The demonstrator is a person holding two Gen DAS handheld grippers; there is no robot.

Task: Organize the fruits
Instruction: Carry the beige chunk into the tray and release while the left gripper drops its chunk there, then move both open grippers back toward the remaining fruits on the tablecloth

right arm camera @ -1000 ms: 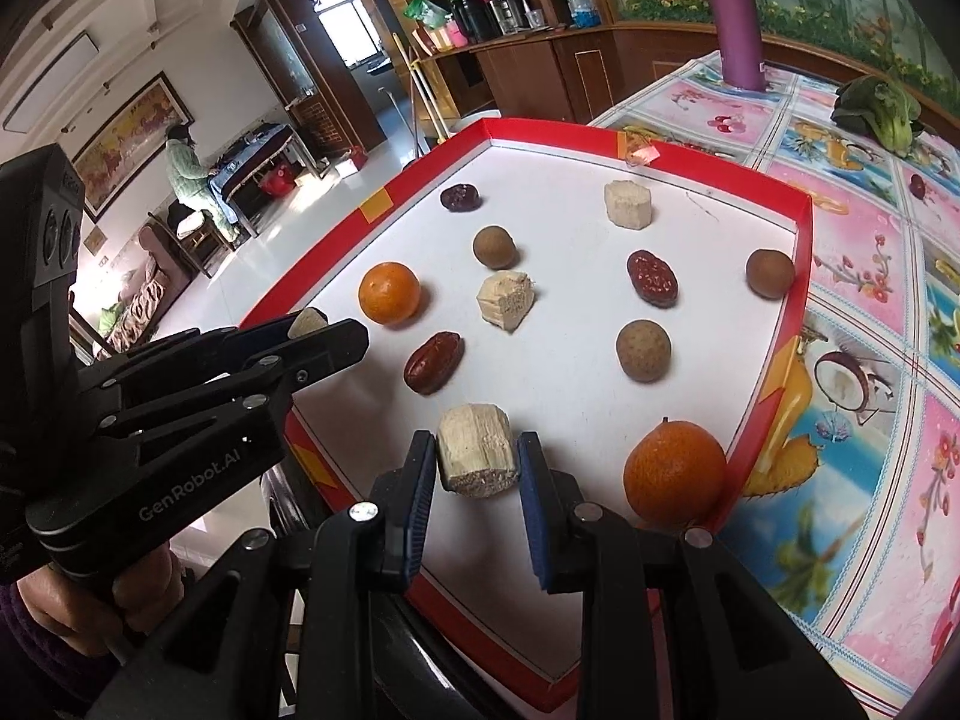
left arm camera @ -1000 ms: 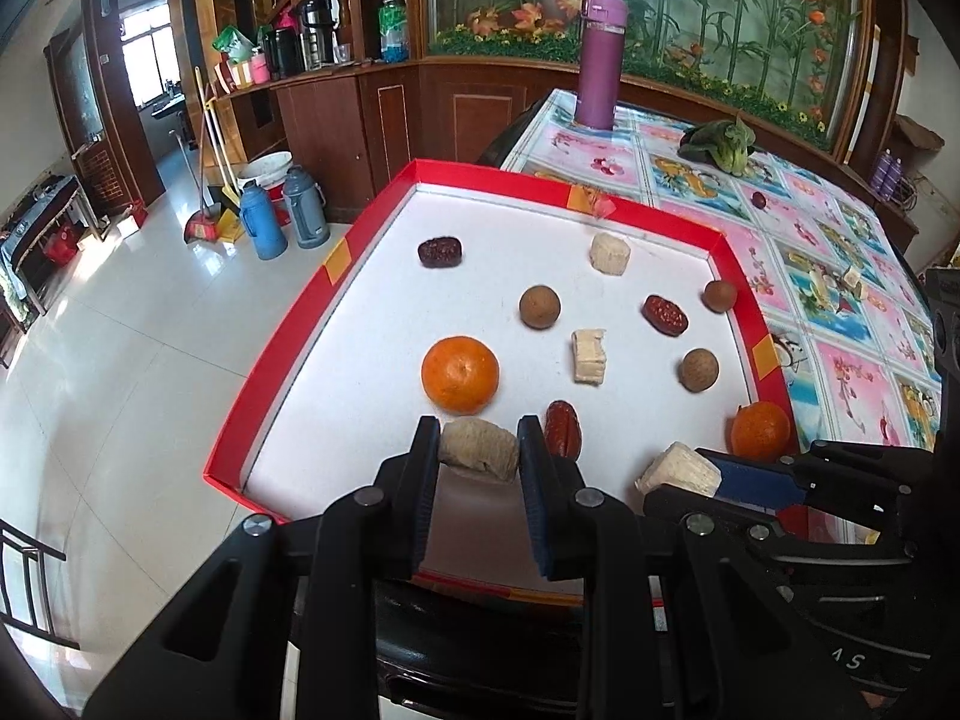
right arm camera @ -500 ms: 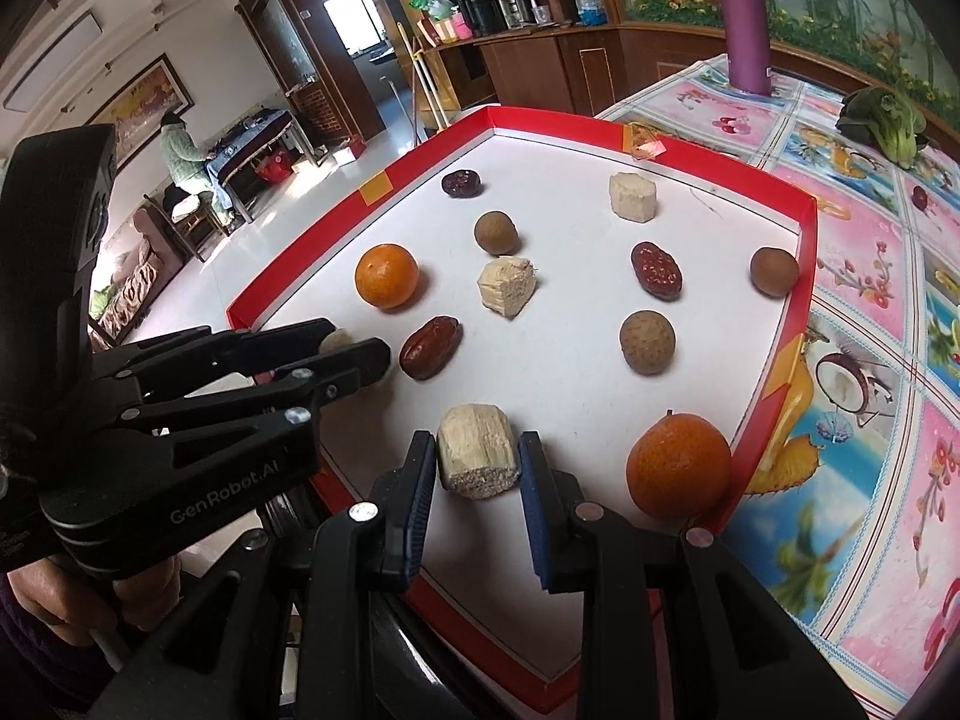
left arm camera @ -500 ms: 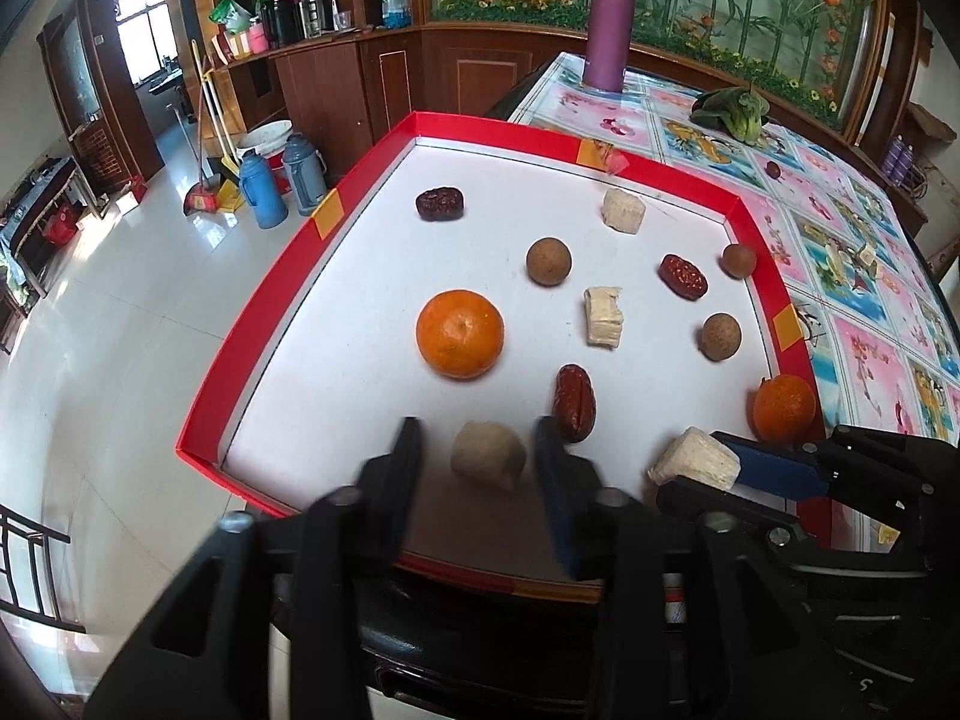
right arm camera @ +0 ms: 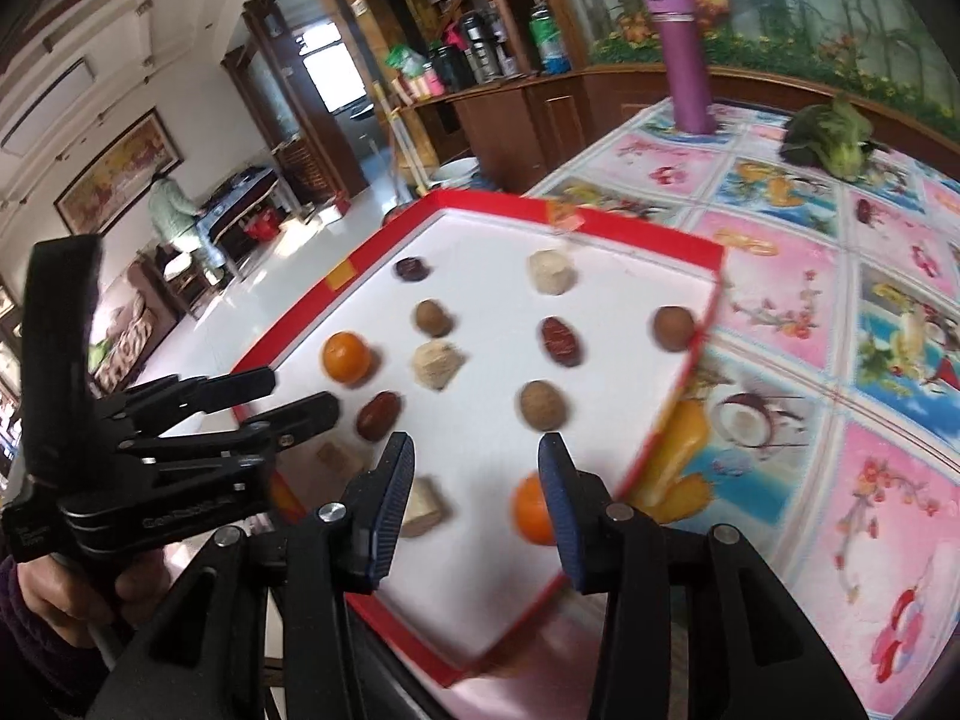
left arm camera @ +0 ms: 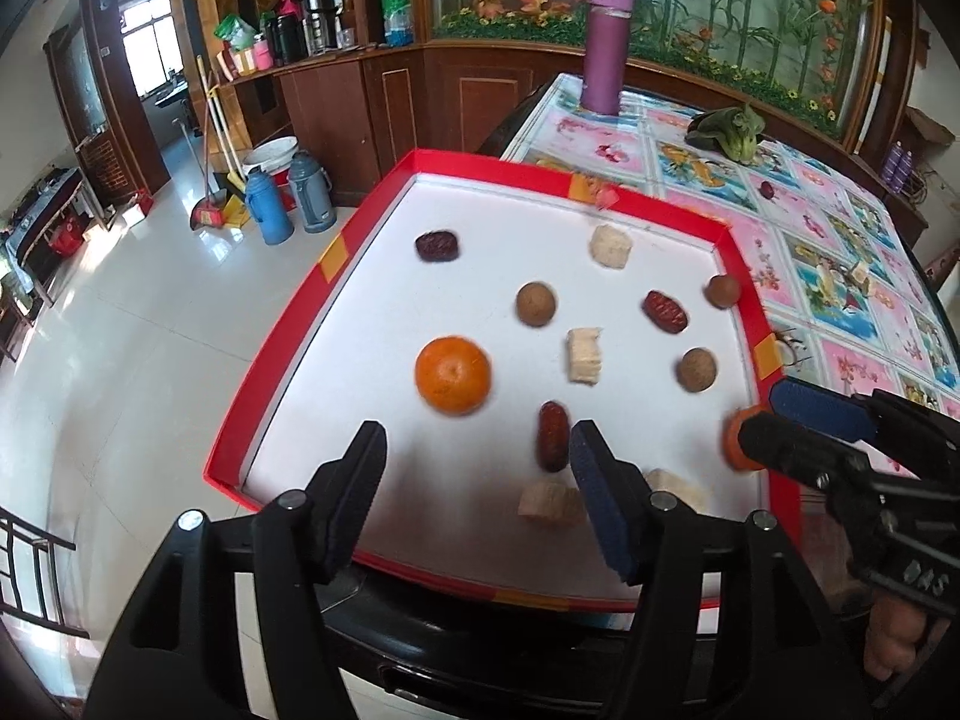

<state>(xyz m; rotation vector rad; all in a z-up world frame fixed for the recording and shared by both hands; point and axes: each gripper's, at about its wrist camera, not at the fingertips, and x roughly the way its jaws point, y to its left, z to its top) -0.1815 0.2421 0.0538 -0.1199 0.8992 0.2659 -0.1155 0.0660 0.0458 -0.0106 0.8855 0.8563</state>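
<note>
A red-rimmed white tray [left arm camera: 288, 324] holds scattered fruit: an orange [left arm camera: 453, 375], red dates [left arm camera: 552, 435], brown longans [left arm camera: 535, 303] and pale cane chunks [left arm camera: 585, 354]. My left gripper [left arm camera: 477, 480] is open and holds nothing; a pale chunk [left arm camera: 549, 501] lies on the tray beside its right finger. My right gripper [right arm camera: 477, 492] is also open, with another pale chunk [right arm camera: 426, 507] by its left finger and a second orange [right arm camera: 531, 507] by its right finger. Each gripper shows in the other's view, the right gripper [left arm camera: 759, 414] at the tray's near right corner and the left gripper [right arm camera: 303, 394] at the near left.
A purple flask [left arm camera: 606, 42], a green vegetable [left arm camera: 729, 132] and a small dark fruit [left arm camera: 766, 189] sit on the patterned tablecloth [right arm camera: 840, 360] beyond the tray. The tiled floor drops away left of the tray, with thermos jugs [left arm camera: 270, 204]. A person [right arm camera: 171, 210] stands far off.
Both grippers were shut on pale chunks; both have opened, dropped the chunks on the tray's near edge and drawn back a little.
</note>
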